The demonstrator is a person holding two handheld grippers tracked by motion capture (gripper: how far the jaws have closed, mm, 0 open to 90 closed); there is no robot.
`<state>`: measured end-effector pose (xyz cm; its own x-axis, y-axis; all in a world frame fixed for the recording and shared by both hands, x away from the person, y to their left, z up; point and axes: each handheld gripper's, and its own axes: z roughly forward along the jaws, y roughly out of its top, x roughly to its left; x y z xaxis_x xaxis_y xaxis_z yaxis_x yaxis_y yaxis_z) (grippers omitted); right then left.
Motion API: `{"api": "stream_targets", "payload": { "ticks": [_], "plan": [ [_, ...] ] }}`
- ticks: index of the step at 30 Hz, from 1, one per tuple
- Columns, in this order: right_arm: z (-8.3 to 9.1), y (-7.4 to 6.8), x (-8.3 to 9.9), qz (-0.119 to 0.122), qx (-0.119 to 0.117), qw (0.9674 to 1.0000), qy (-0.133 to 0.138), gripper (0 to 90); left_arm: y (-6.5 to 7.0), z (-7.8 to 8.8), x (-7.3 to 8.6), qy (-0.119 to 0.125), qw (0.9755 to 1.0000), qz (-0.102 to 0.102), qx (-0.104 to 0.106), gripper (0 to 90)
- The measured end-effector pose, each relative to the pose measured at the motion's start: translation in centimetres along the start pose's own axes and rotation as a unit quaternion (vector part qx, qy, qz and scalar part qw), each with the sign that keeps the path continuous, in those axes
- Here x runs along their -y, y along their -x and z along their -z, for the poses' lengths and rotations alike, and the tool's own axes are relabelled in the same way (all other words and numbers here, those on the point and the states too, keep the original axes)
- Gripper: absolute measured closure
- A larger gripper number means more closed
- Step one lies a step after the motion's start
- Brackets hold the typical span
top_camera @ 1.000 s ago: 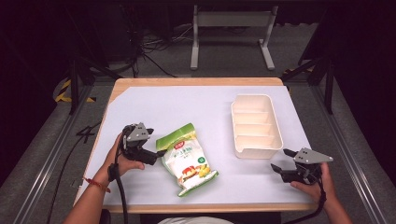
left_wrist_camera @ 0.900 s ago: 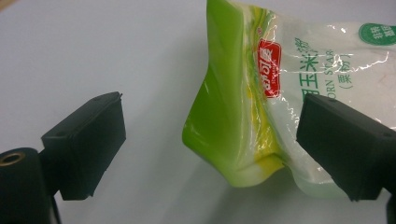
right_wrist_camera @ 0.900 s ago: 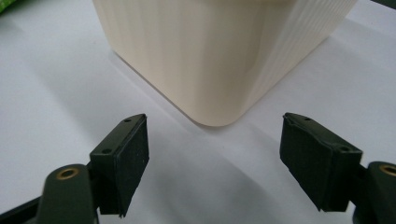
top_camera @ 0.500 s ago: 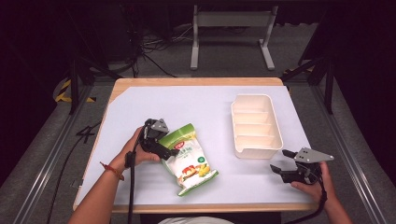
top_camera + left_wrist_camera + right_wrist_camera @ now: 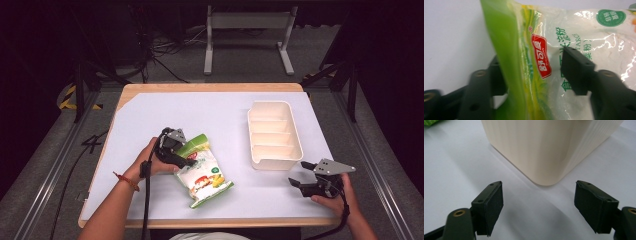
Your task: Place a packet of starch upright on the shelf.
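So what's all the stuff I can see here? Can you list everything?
starch bag: one, green and white with a red label, lying on the near left of the table, its green end between the left jaws.
divided tray: one, cream, four compartments, right side of the table.
table: one, white top with a wooden edge, in the middle of the room.
metal stand: one, grey, on the floor behind the table.
left gripper: one, black, its jaws have just been closing on the bag.
right gripper: one, black, jaws open, just short of the tray's near corner.
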<state>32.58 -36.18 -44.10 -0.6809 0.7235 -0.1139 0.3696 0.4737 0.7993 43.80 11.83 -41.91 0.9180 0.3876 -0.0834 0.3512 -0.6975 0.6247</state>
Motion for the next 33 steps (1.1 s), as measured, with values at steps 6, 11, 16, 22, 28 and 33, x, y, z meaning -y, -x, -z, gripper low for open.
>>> {"api": "stream_targets", "payload": {
  "ticks": [6,11,16,22,28,33],
  "plan": [
    [0.0,0.0,0.0,0.002,0.0,1.0,-0.001,23.3,1.0,0.3,0.0,-0.001,0.9994,-0.025,-0.024,78.5],
    [-0.1,0.0,0.0,0.004,0.0,1.0,-0.003,23.3,1.5,0.2,0.0,-0.001,0.9987,-0.038,-0.034,87.6],
    [0.1,0.1,0.0,0.003,0.004,1.0,0.001,23.2,1.8,0.7,0.1,0.016,0.9983,-0.034,-0.045,88.0],
    [0.2,0.2,0.0,0.001,0.007,1.0,0.003,23.2,3.2,1.7,-0.3,0.058,0.9942,-0.051,-0.074,88.6],
    [0.3,0.3,0.0,-0.003,0.007,0.9999,0.012,23.3,4.9,3.1,-1.1,0.104,0.9864,-0.072,-0.105,89.3],
    [0.3,0.4,0.1,-0.007,0.008,0.9999,0.012,23.2,6.8,4.2,-2.0,0.127,0.9768,-0.097,-0.143,89.4]
  ]
}}
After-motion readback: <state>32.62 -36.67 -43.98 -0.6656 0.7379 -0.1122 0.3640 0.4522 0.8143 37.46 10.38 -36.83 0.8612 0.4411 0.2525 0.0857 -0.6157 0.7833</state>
